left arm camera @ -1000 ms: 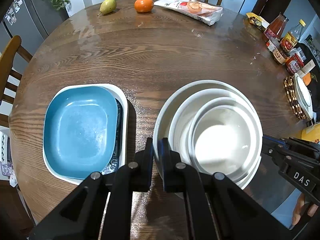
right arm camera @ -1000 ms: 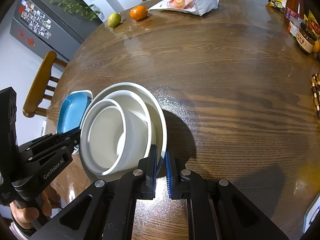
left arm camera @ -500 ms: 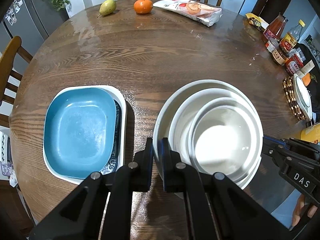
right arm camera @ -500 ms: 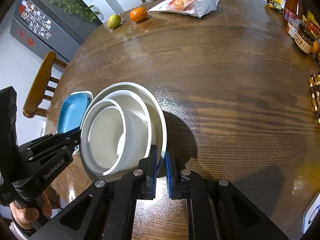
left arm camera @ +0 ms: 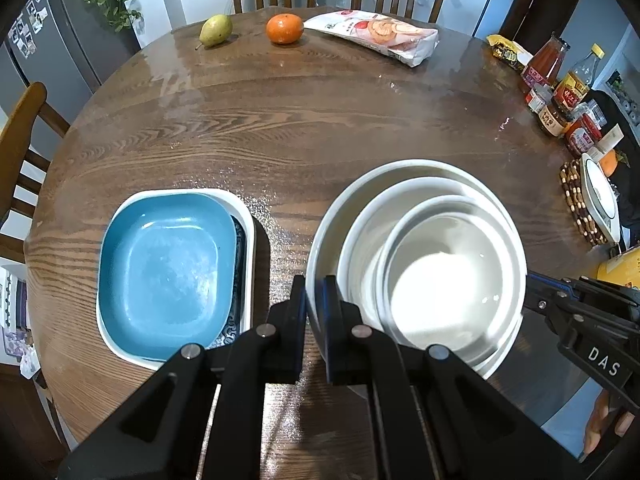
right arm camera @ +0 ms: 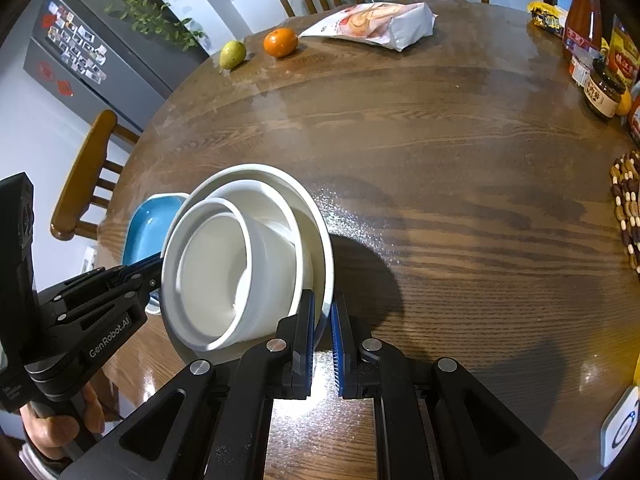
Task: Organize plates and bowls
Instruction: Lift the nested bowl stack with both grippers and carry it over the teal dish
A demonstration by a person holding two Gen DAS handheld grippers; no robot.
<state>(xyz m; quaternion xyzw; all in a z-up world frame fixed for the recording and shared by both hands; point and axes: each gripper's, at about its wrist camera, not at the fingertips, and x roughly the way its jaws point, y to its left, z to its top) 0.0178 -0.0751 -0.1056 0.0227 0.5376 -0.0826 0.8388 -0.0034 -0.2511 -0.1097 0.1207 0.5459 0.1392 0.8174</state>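
White bowls [left arm camera: 440, 280] are sitting nested, three deep, glossy and plain. Left gripper [left arm camera: 315, 300] and right gripper [right arm camera: 323, 320] are each pinching the outermost bowl's rim on opposite sides.

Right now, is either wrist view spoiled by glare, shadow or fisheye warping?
Left wrist view: sharp, with soft window glare on the far table; the round edge bows strongly. Right wrist view: the white bowls throw a dark shadow to their right, and a bright hotspot on the wood sits between the right gripper jaws; corners are vignetted black.
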